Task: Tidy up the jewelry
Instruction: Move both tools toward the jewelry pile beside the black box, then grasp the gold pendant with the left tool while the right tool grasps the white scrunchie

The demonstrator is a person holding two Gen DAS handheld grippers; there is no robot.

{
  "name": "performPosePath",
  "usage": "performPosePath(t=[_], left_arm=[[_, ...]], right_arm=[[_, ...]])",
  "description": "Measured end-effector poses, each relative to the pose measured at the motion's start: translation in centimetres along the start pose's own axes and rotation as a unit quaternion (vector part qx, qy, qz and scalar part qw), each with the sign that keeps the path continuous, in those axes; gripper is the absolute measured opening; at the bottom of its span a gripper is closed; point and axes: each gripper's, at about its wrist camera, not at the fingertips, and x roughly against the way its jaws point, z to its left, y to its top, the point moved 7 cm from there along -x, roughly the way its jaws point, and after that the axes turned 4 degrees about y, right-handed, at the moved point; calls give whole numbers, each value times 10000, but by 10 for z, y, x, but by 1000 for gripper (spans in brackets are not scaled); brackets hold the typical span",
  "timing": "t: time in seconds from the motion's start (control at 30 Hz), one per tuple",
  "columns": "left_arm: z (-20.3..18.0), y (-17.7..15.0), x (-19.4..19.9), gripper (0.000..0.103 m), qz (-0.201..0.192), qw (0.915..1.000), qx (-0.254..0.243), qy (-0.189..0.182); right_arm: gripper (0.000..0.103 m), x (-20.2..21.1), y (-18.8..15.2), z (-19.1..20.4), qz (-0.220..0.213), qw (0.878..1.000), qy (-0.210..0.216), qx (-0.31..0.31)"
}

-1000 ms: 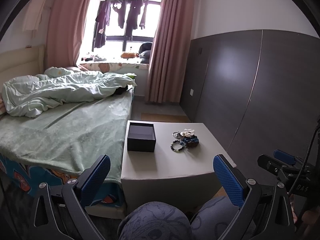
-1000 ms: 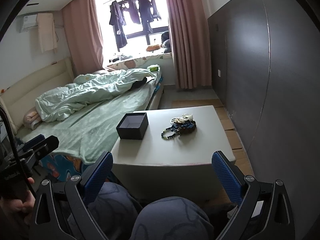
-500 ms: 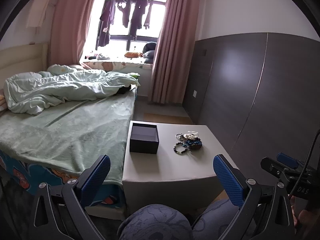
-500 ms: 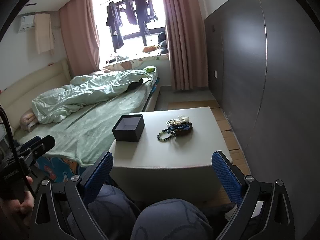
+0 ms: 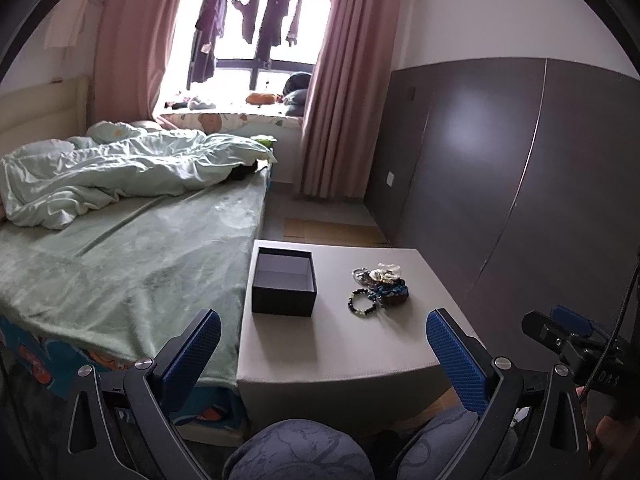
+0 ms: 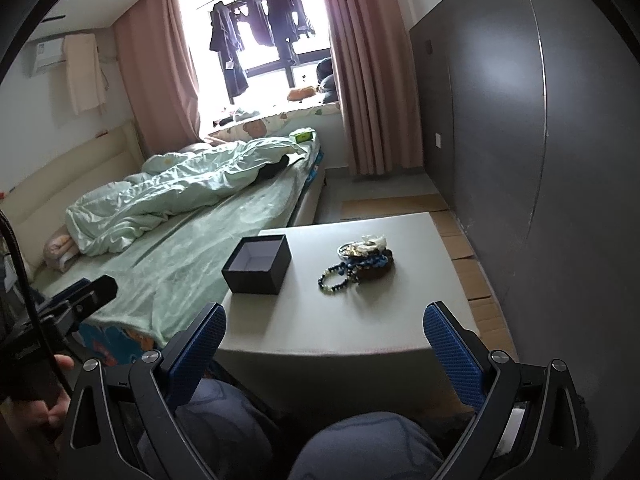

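A pile of bracelets and other jewelry [image 5: 380, 286] lies on a low grey table [image 5: 348, 344], right of an open, empty black box [image 5: 285, 282]. The pile [image 6: 360, 258] and the box [image 6: 258, 259] also show in the right wrist view. My left gripper [image 5: 326, 344] is open and empty, held near the table's front edge. My right gripper [image 6: 324, 340] is open and empty too, at the front edge, well short of the jewelry. The right gripper also shows at the left wrist view's right edge [image 5: 568, 332].
A bed with a green cover [image 5: 128, 264] touches the table's left side. A dark panelled wall [image 5: 520, 184] runs along the right. The person's knees [image 6: 360, 444] are below the grippers. Cardboard sheets [image 6: 472, 276] lie on the floor by the wall.
Both grippers have moved a little closer to the table and tilted up slightly; the box and jewelry look larger. Both stay open and empty.
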Motion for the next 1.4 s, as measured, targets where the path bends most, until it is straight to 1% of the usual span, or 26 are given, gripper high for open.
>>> performPosePath(t=[0.3,0.37,0.5,0.6,0.63,0.67,0.77,0.87,1.0,1.1,1.2,1.23,1.3,1.37,1.4], left_arm=[[-14,15,-49,103,269,9992,-264,-123],[-17,18,-62,103,379,9987,-290,-197],[-23,26,-83,103,373,9980,-408,-300],[-24,27,-101,103,473,9972,-444,-385],[-25,30,-111,103,486,9965,-605,-301],[-25,29,-117,103,537,9962,-611,-306],[-27,28,-138,103,679,9950,-621,-400],[-30,25,-154,101,837,9931,-629,-526],[-36,24,-178,96,1014,9903,-633,-712],[-41,25,-199,88,1179,9879,-638,-783],[-50,27,-220,83,1375,9840,-608,-952],[-54,26,-224,79,1456,9825,-566,-1014],[-61,27,-235,75,1582,9799,-567,-1075],[-70,26,-249,72,1736,9763,-583,-1157],[-74,25,-255,71,1836,9739,-574,-1205]], right_arm=[[99,-42,19,-28,130,9996,-47,-234],[99,-51,24,-33,144,9996,-39,-254],[99,-74,34,-44,196,9993,-49,-318],[99,-90,36,-52,274,9989,-59,-381],[99,-94,37,-56,298,9987,-48,-408],[99,-99,36,-59,335,9985,-39,-442],[99,-116,35,-69,480,9975,-18,-513],[99,-134,34,-76,631,9965,98,-535],[99,-158,31,-88,879,9943,146,-586],[99,-178,33,-97,1028,9921,237,-674],[98,-199,35,-103,1207,9882,432,-843],[98,-205,35,-105,1262,9870,464,-885],[92,-220,37,-111,1394,9842,474,-985],[80,-232,38,-117,1505,9805,515,-1150],[77,-239,39,-121,1550,9783,554,-1262]])
